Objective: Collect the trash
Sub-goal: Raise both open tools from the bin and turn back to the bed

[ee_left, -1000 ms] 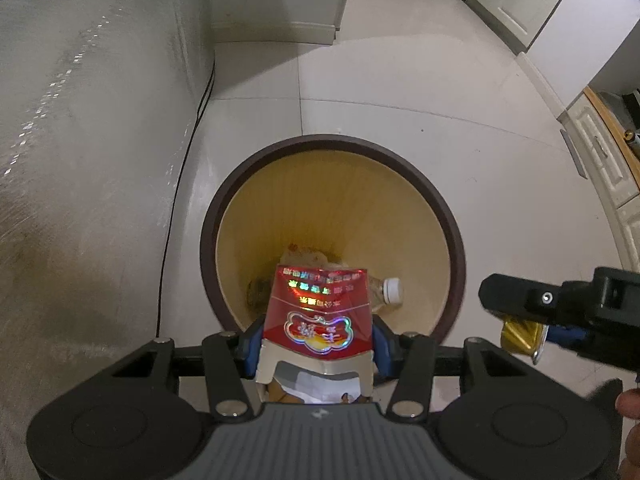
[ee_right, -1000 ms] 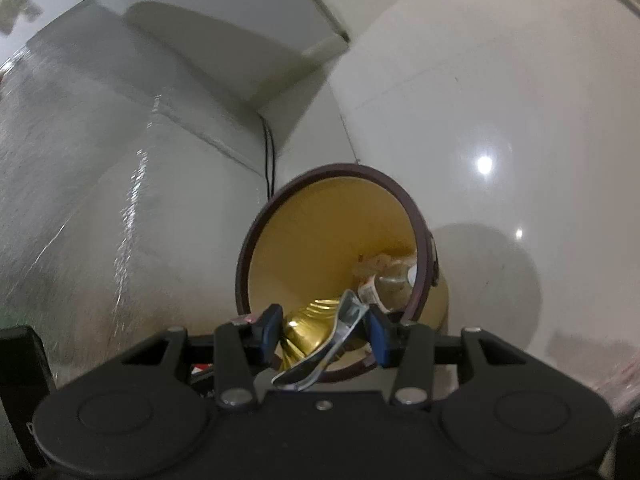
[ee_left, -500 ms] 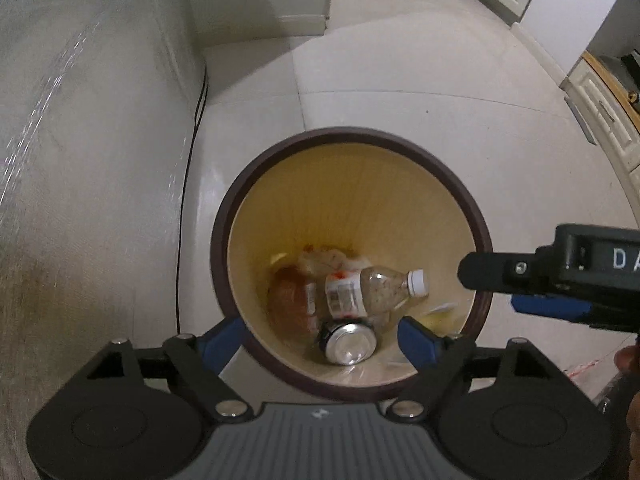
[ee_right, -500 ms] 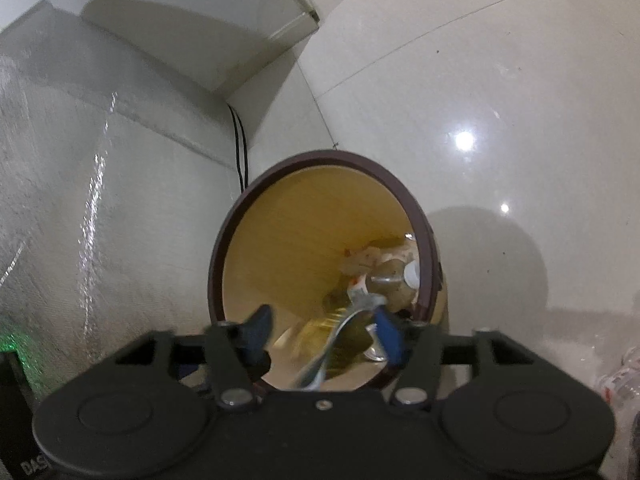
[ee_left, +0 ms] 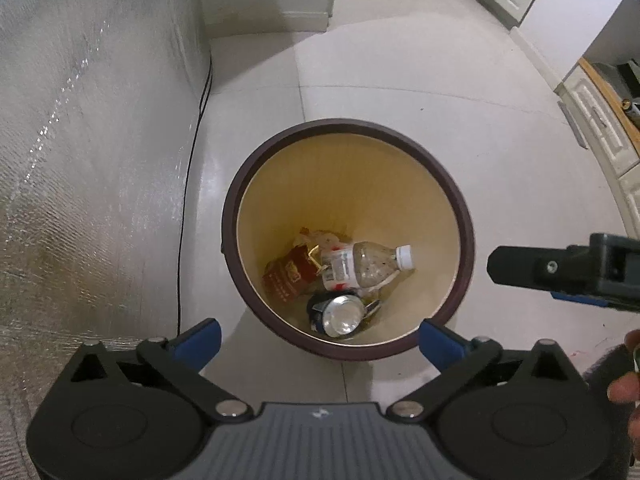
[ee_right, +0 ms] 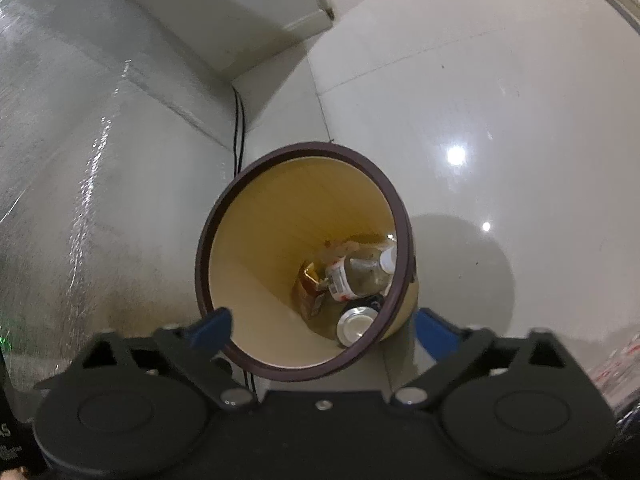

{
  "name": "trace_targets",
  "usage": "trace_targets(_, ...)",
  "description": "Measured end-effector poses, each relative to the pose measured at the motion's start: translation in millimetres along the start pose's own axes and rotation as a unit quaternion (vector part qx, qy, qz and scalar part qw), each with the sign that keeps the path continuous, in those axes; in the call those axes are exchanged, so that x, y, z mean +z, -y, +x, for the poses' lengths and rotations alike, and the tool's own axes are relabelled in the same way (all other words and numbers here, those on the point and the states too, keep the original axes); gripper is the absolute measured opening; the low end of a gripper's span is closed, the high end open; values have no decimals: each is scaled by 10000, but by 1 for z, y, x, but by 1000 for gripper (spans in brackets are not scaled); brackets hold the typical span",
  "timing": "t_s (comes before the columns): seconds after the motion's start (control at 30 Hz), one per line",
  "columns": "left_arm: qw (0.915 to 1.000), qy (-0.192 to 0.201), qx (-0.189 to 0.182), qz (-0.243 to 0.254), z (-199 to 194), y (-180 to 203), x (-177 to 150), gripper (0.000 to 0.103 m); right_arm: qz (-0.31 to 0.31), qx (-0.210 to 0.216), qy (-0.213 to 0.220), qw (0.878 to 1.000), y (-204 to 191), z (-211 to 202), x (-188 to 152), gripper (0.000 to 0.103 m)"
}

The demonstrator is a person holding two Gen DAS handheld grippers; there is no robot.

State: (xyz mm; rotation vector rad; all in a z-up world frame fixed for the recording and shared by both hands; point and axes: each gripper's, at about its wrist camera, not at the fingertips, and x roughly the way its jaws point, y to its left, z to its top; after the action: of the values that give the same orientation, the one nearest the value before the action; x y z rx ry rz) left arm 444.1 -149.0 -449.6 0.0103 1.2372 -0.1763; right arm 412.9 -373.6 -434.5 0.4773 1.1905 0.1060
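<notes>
Dark brown rim, pale yellow inside on the bin [ee_left: 464, 216] — red and gold carton [ee_left: 290, 276], clear bottle [ee_left: 360, 266] with white cap, silver can [ee_left: 340, 316].

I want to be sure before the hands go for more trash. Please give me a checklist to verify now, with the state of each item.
1. Left tongs empty, jaws opening with nothing between them: ok.
2. Right tongs empty, jaws opening with nothing between them: ok.
3. Red packet lies inside the bin: ok.
4. Can and plastic bottle lie at the bin's bottom: ok.
5. Nothing hangs over the bin's rim: ok.
6. Next piece of trash in view: cannot tell; only blurred red-and-white marks show at the right wrist view's right edge.
</notes>
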Motion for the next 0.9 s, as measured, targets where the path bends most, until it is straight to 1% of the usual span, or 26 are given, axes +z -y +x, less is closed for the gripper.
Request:
trace_targets(0.27,9997,184,154,-9,-30,0,0,103,-361,-260,113,9989,-11,-29,0,103)
trace_targets(0.4,9995,260,175,-81,-46,-3,-2,103,-431,-313,168,9984,-14,-41,-5,103)
trace_targets(0.7,9983,525,155,-180,-92,-10,-13,103,-657,-505,324,9960,-25,-78,-23,103)
trace_targets(0.9,9973,682,153,-211,-122,-14,-27,103,-780,-606,525,9937,-32,-107,-39,103)
